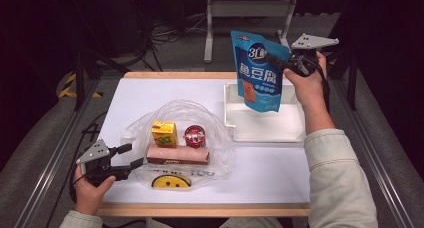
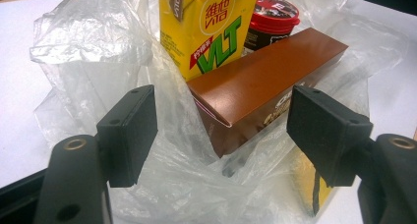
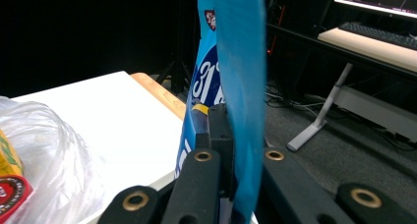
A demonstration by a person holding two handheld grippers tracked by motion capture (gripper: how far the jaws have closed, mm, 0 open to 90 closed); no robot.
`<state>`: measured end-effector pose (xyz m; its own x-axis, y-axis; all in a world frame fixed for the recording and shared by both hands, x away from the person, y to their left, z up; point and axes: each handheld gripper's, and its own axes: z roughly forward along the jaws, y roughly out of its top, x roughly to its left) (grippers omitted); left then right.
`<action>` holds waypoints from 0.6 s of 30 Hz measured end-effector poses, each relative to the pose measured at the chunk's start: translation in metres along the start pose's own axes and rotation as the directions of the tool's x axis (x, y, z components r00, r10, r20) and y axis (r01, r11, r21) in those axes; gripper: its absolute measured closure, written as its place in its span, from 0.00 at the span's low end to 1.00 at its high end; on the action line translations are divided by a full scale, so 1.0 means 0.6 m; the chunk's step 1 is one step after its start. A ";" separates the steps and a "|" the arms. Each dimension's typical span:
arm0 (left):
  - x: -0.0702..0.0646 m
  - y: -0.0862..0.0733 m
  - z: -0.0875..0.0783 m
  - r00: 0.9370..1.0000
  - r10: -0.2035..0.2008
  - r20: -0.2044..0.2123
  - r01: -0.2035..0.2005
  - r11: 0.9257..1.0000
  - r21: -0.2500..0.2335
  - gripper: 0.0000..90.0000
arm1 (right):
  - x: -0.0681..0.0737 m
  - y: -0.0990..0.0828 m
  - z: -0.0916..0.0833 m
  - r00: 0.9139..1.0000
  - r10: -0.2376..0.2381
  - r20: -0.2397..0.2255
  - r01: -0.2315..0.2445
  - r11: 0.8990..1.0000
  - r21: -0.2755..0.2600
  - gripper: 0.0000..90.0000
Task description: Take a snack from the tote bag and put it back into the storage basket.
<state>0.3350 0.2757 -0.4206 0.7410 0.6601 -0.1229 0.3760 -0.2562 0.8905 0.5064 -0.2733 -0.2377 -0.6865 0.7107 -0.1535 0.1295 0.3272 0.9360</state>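
Note:
My right gripper (image 1: pixel 277 61) is shut on the upper edge of a blue snack pouch (image 1: pixel 258 73), which hangs above the white tray (image 1: pixel 235 130). In the right gripper view the pouch (image 3: pixel 238 76) is pinched edge-on between the jaws. My left gripper (image 1: pixel 131 155) rests open at the left edge of a clear plastic bag (image 1: pixel 220 143). On the bag are a yellow drink carton (image 1: pixel 164 133), a red-lidded cup (image 1: pixel 195 136) and a brown box (image 1: pixel 177 154). In the left gripper view the brown box (image 2: pixel 265 81) lies ahead between the open pads (image 2: pixel 129 133), untouched.
The white table (image 1: pixel 265 173) has a wooden front edge. A yellow smiley print (image 1: pixel 171 182) shows on the bag near the front. Dark floor, cables and a metal stand (image 1: pixel 245 10) lie beyond the far edge.

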 end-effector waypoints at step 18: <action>0.000 -0.001 0.000 1.000 -0.002 -0.002 0.002 1.000 0.000 0.31 | -0.010 -0.038 0.028 1.000 0.027 0.009 -0.027 0.999 0.020 0.99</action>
<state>0.3349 0.2758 -0.4209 0.7391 0.6622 -0.1233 0.3772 -0.2552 0.8903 0.5196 -0.2742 -0.2635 -0.6764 0.7247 -0.1314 0.1618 0.3203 0.9334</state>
